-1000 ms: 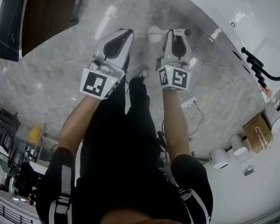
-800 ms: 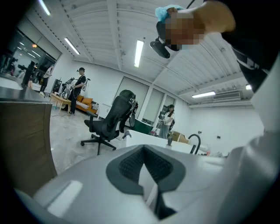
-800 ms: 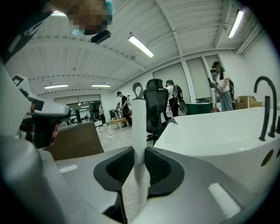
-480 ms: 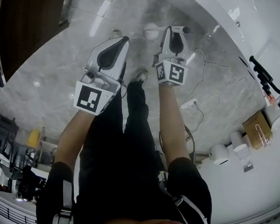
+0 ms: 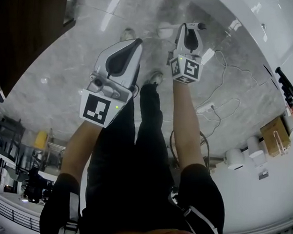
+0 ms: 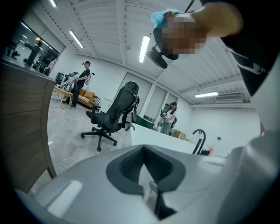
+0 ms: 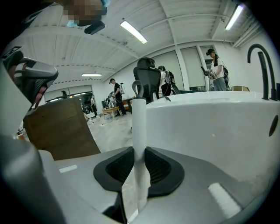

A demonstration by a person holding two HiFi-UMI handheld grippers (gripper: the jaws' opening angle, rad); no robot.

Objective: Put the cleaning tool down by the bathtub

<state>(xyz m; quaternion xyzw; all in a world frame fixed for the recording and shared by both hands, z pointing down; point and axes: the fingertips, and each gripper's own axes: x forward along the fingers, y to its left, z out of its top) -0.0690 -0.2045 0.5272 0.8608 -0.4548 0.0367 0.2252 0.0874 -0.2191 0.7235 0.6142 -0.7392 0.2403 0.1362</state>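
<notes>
1. nearest us, at eleven o'clock in the head view, the grey-shelled left gripper (image 5: 133, 45) hangs over the grey marble floor (image 5: 64, 77). its jaws meet at the tips with nothing between them.
2. at one o'clock, the right gripper (image 5: 190, 29) is clamped on the slim white handle of the cleaning tool (image 7: 139, 127), which stands upright between its dark pads.
3. beyond, at two o'clock, is the glossy white bathtub (image 7: 218, 127), just beside the tool.
4. farthest, a black office chair (image 6: 111, 116) stands on the floor.
</notes>
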